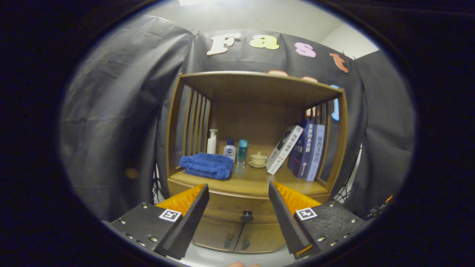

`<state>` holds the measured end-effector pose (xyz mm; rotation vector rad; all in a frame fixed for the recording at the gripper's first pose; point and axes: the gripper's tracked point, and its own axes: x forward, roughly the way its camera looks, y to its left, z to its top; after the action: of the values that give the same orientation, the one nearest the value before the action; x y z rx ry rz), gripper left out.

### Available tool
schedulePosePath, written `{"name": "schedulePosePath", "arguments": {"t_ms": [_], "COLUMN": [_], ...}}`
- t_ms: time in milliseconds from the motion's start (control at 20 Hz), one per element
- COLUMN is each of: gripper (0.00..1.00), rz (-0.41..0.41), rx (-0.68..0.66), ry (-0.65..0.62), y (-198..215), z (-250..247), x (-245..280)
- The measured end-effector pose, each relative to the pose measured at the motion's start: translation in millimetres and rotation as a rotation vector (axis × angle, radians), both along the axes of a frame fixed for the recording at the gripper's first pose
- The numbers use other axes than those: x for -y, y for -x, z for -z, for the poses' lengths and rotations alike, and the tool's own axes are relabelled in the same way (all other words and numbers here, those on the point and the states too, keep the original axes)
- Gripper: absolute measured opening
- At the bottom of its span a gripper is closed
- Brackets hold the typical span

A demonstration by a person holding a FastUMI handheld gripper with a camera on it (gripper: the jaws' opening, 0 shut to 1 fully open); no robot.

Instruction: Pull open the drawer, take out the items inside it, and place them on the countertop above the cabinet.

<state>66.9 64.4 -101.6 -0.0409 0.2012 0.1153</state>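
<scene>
Against the black cloth wall, wooden cabinet (256, 148), counter (256, 181) carrying blue towel (207, 166) left, bottles, books (306, 152) right, closed drawer (237, 207) beneath, knob (246, 215) between the spread tool (238, 193) fingers, nothing held.

Cabinet countertop (256, 181), loaded.
You see a folded blue towel (207, 166), three bottles (230, 149), a lidded cup (258, 159) and leaning books (302, 150).

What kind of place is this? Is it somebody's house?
Probably not a real house: a pretend home corner in a test booth. A wooden cabinet holding a towel, bottles and books stands against hung black cloth. The open claw faces its shut drawer.
</scene>
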Motion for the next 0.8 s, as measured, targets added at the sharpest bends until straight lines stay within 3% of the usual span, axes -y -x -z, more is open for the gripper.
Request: {"name": "schedulePosePath", "arguments": {"t_ms": [500, 700, 800], "gripper": [0.96, 0.85, 0.85], "rz": [0.13, 0.175, 0.194], "rx": [-0.21, -0.269, -0.315], "ry": [-0.198, -0.245, -0.239], "y": [-51.6, -75.1, -79.8], "z": [116.9, 160.5, 180.7], "x": [16.6, 23.4, 27.0]}}
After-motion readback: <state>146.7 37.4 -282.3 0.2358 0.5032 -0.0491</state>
